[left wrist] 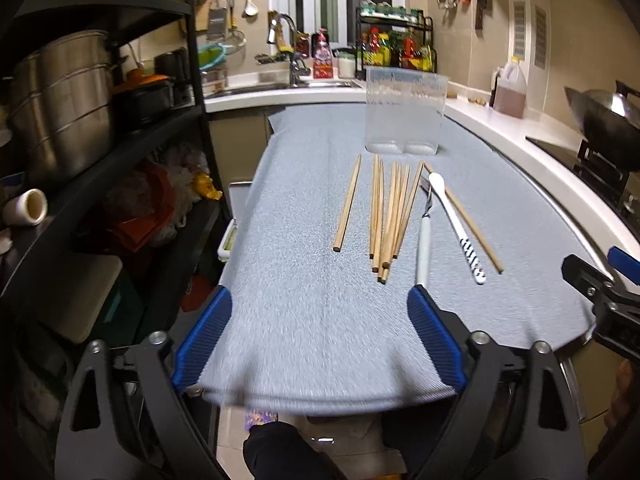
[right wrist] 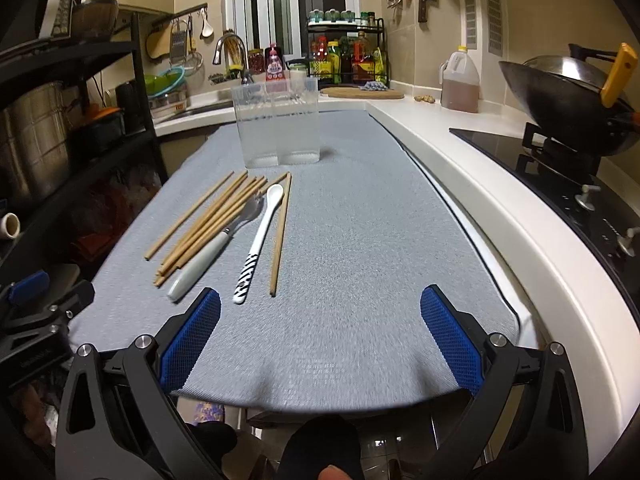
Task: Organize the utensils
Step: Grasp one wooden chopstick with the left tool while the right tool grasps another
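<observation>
Several wooden chopsticks [left wrist: 386, 216] [right wrist: 208, 220] lie in a loose bundle on the grey cloth [left wrist: 304, 312] [right wrist: 360, 248], with one more [left wrist: 347, 204] apart at the left and another [right wrist: 280, 236] beside the spoon. A white-handled fork [left wrist: 423, 240] [right wrist: 212, 254] and a white spoon with a zebra-striped handle [left wrist: 458, 226] [right wrist: 258, 244] lie among them. A clear two-compartment holder [left wrist: 404, 110] [right wrist: 277, 124] stands upright behind them. My left gripper [left wrist: 320, 298] is open over the near cloth, nothing between its fingers. My right gripper [right wrist: 320, 300] is open too, empty, just right of the spoon's handle.
A black shelf rack [left wrist: 120, 152] with steel pots stands left of the cloth. A white counter [right wrist: 460, 168] with a hob and a wok [right wrist: 560, 96] runs along the right. An oil jug [right wrist: 460, 80] and a spice rack [right wrist: 348, 52] sit at the back, by the sink.
</observation>
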A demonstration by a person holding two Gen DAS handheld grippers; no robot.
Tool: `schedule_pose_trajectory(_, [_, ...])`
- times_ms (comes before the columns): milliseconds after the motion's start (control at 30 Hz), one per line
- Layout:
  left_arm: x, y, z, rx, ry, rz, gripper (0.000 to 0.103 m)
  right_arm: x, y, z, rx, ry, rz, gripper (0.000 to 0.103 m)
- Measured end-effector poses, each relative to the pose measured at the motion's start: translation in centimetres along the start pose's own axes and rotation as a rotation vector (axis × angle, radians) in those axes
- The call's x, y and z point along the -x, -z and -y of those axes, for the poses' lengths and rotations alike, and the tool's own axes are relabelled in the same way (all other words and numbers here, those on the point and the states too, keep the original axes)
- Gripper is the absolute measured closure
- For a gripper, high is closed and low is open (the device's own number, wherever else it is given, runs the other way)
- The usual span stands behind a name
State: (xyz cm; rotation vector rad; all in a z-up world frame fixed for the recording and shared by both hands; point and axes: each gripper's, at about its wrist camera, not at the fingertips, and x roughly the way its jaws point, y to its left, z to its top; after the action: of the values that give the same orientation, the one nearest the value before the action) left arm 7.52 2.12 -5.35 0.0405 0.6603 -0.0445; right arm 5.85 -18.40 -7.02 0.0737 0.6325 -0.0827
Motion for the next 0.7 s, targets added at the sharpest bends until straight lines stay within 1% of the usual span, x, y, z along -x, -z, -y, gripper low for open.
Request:
schedule_pose_trajectory(33, [-0.8, -0.2, -0.1, -0.008, 0.011, -0.005, 0.023, -0.8, 0.0, 0.0, -0.001, -0.004, -0.007, 0.007])
schedule_pose_trajectory(100, [-2.4, -0.7, -0.3, -0.020, 0.026, -0.021, 0.032, -2.3, -0.1, 0.0, -0.010, -0.002, -0.023, 0.020])
schedule_pose_trajectory(133, [-2.9, -1.0, -0.5, -0.020, 0.033, -0.026, 0.034, -3.2, -0.2, 0.0, -0.016, -0.001, -0.033, 0.024])
schedule_pose_trajectory(200, [-4.3, -1.5, -0.7, -0.021, 0.048, -0.038, 0.043, -4.3, -0.2, 0.0, -0.020, -0.009, -0.046, 0.038])
schedule_pose_trajectory(233, [-5.2, -1.8, -0.8, -0.021, 0.058, -0.047, 0.045, -4.9, -0.3, -0.2, -0.019, -0.015, -0.053, 0.040])
schedule_pose_trajectory(300, [-6.7, -2.2, -0.8, -0.028, 0.085, -0.066, 0.060, -5.9, -0.3, -0.5, -0.006, -0.031, -0.060, 0.046])
schedule_pose_trajectory(333, [-7.6, -2.4, -0.7, -0.035, 0.109, -0.085, 0.062, -6.3, -0.3, -0.8, 0.003, -0.033, -0.062, 0.047])
schedule_pose_trajectory(400, [-8.8, -2.5, -0.5, -0.037, 0.137, -0.099, 0.071, -7.0, -0.2, -1.1, 0.013, -0.045, -0.053, 0.049])
schedule_pose_trajectory(467, [-9.9, -2.7, -0.4, -0.022, 0.157, -0.091, 0.071, -7.4, -0.2, -1.3, 0.019, -0.052, -0.025, 0.049])
schedule_pose_trajectory(533, [-10.6, -2.8, -0.3, -0.015, 0.159, -0.082, 0.075, -8.1, -0.1, -1.7, 0.040, -0.050, -0.025, 0.050])
schedule_pose_trajectory(567, [-10.8, -2.8, -0.2, -0.018, 0.153, -0.076, 0.076, -8.5, 0.2, -2.0, 0.050, -0.049, -0.033, 0.053])
schedule_pose_trajectory(633, [-10.8, -3.0, -0.2, -0.011, 0.175, -0.074, 0.078, -8.1, 0.8, -2.3, 0.080, -0.032, 0.020, 0.057])
schedule_pose_trajectory(667, [-11.0, -3.1, -0.2, -0.007, 0.183, -0.083, 0.089, -7.9, 1.2, -2.4, 0.084, -0.038, 0.043, 0.062])
schedule_pose_trajectory(700, [-11.2, -3.1, -0.2, -0.007, 0.185, -0.086, 0.094, -7.7, 1.5, -2.3, 0.075, -0.052, 0.054, 0.069])
